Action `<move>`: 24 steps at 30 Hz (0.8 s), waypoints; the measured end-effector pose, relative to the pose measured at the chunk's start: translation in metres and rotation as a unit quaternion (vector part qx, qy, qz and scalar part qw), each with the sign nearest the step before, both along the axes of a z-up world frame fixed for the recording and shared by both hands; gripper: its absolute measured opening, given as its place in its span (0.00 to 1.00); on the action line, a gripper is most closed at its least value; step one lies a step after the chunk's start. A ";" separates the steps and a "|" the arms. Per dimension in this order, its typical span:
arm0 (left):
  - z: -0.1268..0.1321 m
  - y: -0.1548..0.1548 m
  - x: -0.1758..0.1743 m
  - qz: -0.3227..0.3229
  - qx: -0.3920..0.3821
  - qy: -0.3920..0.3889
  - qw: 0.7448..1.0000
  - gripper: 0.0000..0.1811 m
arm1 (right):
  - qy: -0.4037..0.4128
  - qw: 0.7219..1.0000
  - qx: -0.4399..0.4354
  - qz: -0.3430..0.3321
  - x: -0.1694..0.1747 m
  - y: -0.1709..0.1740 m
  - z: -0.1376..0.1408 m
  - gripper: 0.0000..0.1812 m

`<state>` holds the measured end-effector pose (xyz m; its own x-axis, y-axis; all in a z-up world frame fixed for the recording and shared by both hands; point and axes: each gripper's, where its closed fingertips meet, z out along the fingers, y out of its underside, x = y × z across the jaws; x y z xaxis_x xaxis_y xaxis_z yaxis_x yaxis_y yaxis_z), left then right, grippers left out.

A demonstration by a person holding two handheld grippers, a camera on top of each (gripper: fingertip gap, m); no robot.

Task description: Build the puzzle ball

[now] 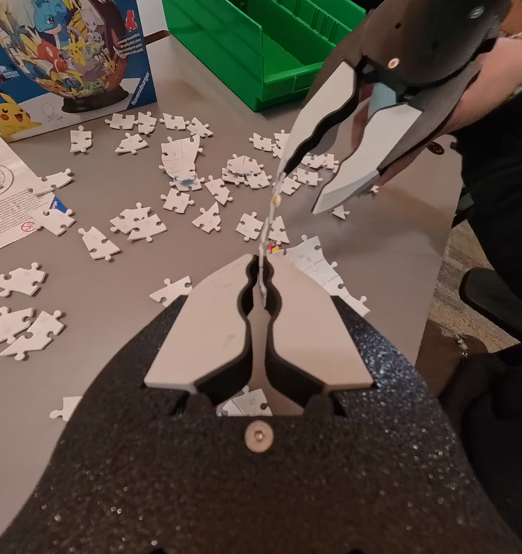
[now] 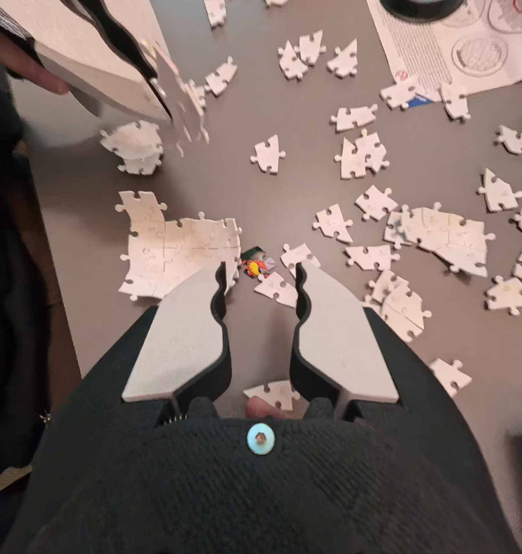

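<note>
My left gripper is shut on a curved strip of joined puzzle pieces, seen edge-on and held upright above the grey table. In the right wrist view the left gripper holds that strip at the top left. My right gripper is open and empty; in the left wrist view it hangs over the strip, one fingertip at the strip's top end. A larger joined section lies white side up by the right gripper's left finger. A colourful piece lies face up between its fingertips.
Many loose white pieces and small joined clusters are scattered on the table. The puzzle box and a green bin stand at the back. An instruction sheet lies left. The table edge and a black chair are right. One gripper's finger ends stand about 10 centimeters off the other's. My right gripper's tips are some 9 centimeters from the larger joined section.
</note>
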<state>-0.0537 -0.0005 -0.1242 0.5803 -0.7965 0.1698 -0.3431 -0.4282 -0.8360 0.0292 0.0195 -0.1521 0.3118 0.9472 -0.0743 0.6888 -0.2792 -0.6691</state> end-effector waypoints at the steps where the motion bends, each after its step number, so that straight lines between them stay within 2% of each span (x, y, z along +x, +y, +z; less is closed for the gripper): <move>1: -0.001 0.001 0.000 0.000 -0.001 0.002 1.000 0.01 | -0.016 1.000 0.015 -0.006 0.002 0.001 0.001 0.26; 5: -0.003 0.003 -0.003 0.002 -0.012 0.002 1.000 0.01 | 0.018 0.999 0.051 0.007 -0.008 -0.002 0.015 0.30; 8: -0.003 0.005 -0.010 0.009 -0.020 0.001 1.000 0.01 | 0.005 0.998 0.067 -0.006 -0.005 0.005 0.011 0.34; 16: -0.009 0.010 -0.015 0.024 -0.034 0.000 0.999 0.01 | 0.032 0.998 0.054 0.014 -0.010 0.005 0.007 0.28; 24: -0.013 0.006 -0.018 0.025 -0.045 0.016 0.999 0.01 | 0.071 0.997 0.021 0.035 -0.011 0.012 0.004 0.28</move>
